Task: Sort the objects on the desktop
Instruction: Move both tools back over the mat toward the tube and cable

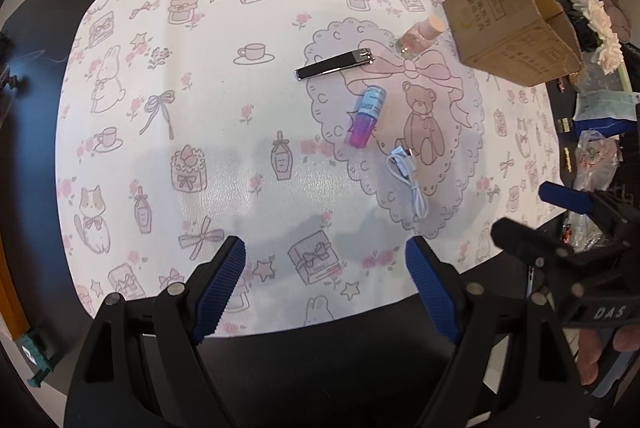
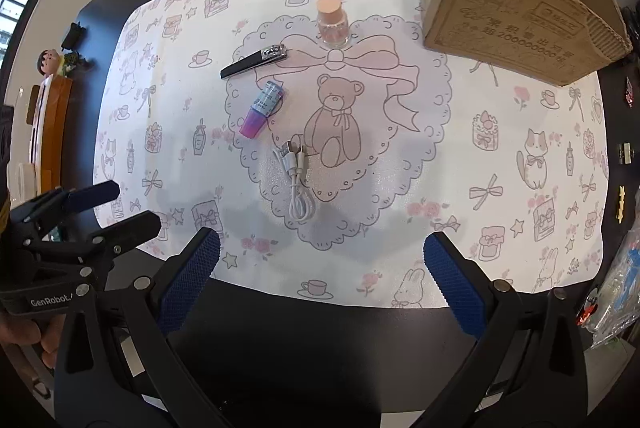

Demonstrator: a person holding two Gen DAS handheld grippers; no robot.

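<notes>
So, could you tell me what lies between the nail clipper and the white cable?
The blue-purple tube lies between nail clipper and white cable, clearest in the right wrist view.

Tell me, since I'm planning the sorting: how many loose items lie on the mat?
4: a nail clipper at the left, a glass bottle upright near the box, a purple tube below the clipper, a white cable nearest. The box's inside is hidden.
</notes>
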